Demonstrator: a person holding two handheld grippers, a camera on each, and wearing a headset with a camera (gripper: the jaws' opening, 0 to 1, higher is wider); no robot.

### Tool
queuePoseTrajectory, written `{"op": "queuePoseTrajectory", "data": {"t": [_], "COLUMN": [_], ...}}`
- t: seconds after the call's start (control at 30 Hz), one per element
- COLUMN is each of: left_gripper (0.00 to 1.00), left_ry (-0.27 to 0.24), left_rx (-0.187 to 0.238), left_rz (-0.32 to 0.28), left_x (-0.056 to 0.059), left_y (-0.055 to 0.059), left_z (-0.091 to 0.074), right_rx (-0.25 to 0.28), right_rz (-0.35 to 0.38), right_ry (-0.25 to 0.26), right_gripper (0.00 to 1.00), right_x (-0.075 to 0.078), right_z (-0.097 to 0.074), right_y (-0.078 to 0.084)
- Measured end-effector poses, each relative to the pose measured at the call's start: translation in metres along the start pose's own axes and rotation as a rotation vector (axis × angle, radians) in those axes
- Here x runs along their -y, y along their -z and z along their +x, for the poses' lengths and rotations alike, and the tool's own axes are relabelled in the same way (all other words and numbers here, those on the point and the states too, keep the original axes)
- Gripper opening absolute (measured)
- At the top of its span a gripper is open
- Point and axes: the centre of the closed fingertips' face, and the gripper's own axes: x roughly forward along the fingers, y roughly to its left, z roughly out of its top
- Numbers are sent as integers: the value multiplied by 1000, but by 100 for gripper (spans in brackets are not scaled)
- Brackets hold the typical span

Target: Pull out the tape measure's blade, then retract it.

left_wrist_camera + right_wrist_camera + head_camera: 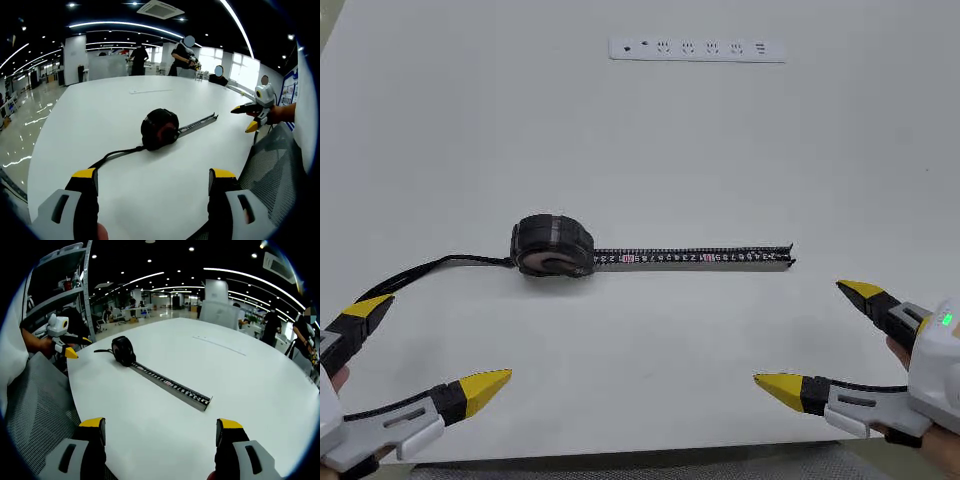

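Tape measure lies on the desk, its blade pulled out flat toward our right side. We hold our left gripper and right gripper wide open near the desk's front edge, touching nothing.

Left gripper & right gripper: white bodies, black fingers w/ yellow tips; green LED on right.

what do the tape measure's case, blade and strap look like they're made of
Case: looks like black moulded plastic, perhaps rubber-coated, since it is mostly matte with a faint sheen on its rounded side.
Blade: probably thin coated steel. It is dark with printed numerals and lies straight and stiff on the table.
Strap: likely woven fabric or cord. It is dull black and lies limp in a loose curve.
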Motion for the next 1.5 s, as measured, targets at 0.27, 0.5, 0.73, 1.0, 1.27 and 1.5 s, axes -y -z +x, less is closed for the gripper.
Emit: {"op": "queuePoseTrajectory", "data": {"t": [0.27, 0.5, 0.73, 1.0, 1.27, 1.5], "left_gripper": [89, 89, 88, 87, 86, 85], "left_ry": [1, 23, 43, 51, 59, 60], "left_rx": [2, -2, -5, 9, 10, 1], "left_rz": [-6, -11, -13, -15, -28, -40], "left_x": [1, 12, 21, 28, 33, 37], "left_y": [-1, -8, -17, -31, -38, -39], "left_z": [2, 11, 24, 37, 52, 67], "right_rx": [4, -1, -3, 0, 1, -7], "right_rz": [2, -3, -2, -15, -17, -22], "right_ry": [-4, -23, -36, -37, -36, -47], "right_gripper": [92, 89, 89, 88, 88, 88], "right_x": [-2, -2, -2, 3, 8, 9], "right_z": [0, 0, 2, 3, 2, 5], "right_y": [-2, -1, -1, -5, -4, -2]}}
